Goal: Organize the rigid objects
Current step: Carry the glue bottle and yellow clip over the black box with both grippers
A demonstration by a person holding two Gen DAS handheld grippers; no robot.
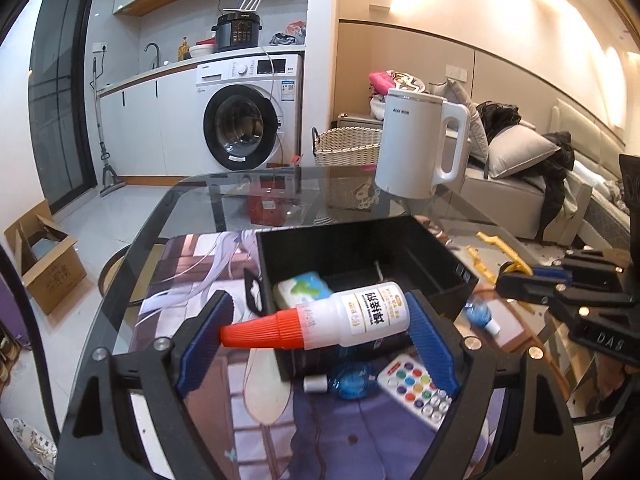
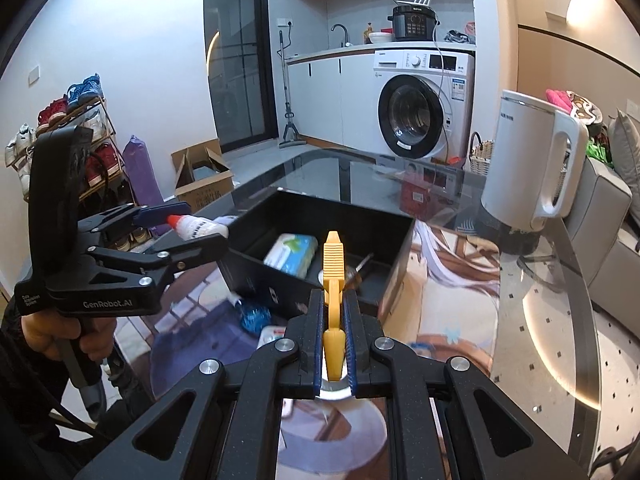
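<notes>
My left gripper [image 1: 320, 308] is shut on a white glue bottle [image 1: 360, 316] with a red cap, held crosswise between the blue pads and hanging over the near corner of a black box [image 1: 360, 240]. Inside the box lies a white pack with a blue and green print [image 1: 304, 290]. In the right wrist view my right gripper [image 2: 333, 300] is shut on a yellow ribbed tool [image 2: 333, 264] that points at the black box [image 2: 320, 208]. The left gripper [image 2: 192, 228] with the glue bottle [image 2: 200, 229] shows there at the left, held by a hand.
Below the left gripper, two small blue bottles [image 1: 352, 380] [image 1: 480, 314] and a remote with coloured buttons [image 1: 416, 388] lie on a printed mat [image 1: 192, 280] over the glass table [image 1: 192, 200]. A white kettle [image 1: 420, 144] stands at the table's far edge.
</notes>
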